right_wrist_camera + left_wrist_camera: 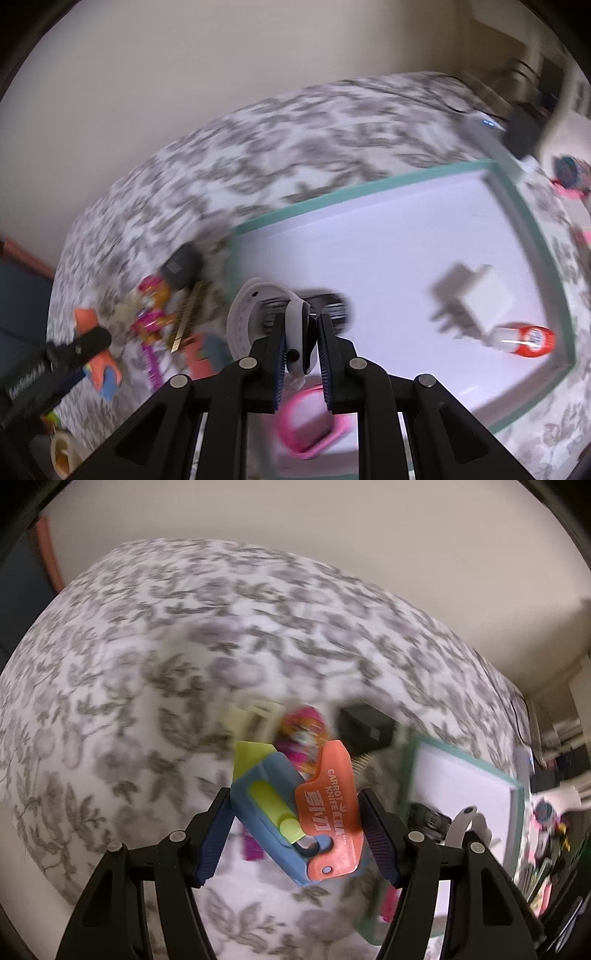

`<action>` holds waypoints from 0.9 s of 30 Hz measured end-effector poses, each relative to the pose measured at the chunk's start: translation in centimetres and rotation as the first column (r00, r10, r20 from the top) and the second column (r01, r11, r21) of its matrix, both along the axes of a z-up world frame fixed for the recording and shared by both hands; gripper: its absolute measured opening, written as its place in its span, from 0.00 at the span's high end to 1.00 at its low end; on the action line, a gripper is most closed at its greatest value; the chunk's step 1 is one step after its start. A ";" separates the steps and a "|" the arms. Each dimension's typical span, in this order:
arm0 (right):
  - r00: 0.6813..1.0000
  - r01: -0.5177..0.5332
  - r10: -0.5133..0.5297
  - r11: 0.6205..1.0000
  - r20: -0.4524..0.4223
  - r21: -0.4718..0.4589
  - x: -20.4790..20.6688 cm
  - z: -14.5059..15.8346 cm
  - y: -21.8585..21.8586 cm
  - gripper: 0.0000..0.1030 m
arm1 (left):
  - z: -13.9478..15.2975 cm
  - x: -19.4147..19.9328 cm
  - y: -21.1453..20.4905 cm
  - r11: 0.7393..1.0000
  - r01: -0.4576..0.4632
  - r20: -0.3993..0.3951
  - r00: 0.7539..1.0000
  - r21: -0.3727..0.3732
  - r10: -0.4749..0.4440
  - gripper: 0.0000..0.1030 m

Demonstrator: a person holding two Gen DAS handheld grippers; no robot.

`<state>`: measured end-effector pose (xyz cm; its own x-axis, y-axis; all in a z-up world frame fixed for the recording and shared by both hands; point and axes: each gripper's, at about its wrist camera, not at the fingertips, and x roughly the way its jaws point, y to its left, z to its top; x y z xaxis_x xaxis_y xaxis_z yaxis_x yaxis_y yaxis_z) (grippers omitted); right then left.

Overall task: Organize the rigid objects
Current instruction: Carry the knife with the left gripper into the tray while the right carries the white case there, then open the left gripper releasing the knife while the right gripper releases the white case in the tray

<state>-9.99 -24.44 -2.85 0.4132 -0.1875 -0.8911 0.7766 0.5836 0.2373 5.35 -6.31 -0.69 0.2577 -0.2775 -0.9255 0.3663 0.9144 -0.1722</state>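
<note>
Floral-print bed cover, teal-rimmed white tray alongside. Left tool clamps blue-orange plastic toy knives; right tool pinches white smartwatch. Risk: skewed knife pair slips out; watch strap snags tray rim.

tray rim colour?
Teal-green rim on the white tray; clearest in the right wrist view.

1. Bare white floor fills the middle of the teal-rimmed tray.
2. A white charger and red-capped bottle crowd its right corner.
3. Small toys clutter the floral cloth left of the tray.
</note>
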 end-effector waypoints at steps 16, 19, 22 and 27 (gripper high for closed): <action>0.944 0.324 -0.326 0.945 -0.046 -0.031 -10.8 -0.2 -9.8 0.83 | -2.4 -6.6 -8.4 0.967 0.245 -0.033 0.969 0.068 -0.244 0.33; 0.944 0.326 -0.327 0.945 -0.043 -0.025 -11.1 -0.3 -10.2 0.83 | -3.0 -7.4 -9.4 0.959 0.271 -0.038 0.962 0.079 -0.269 0.33; 0.954 0.297 -0.298 0.955 -0.037 -0.025 -10.4 -0.3 -10.0 0.83 | -3.5 -8.1 -10.2 0.951 0.295 -0.044 0.955 0.093 -0.292 0.33; 0.972 0.229 -0.231 0.973 -0.043 -0.040 -9.0 -0.4 -8.9 0.83 | -4.3 -9.0 -11.1 0.938 0.325 -0.049 0.946 0.121 -0.321 0.33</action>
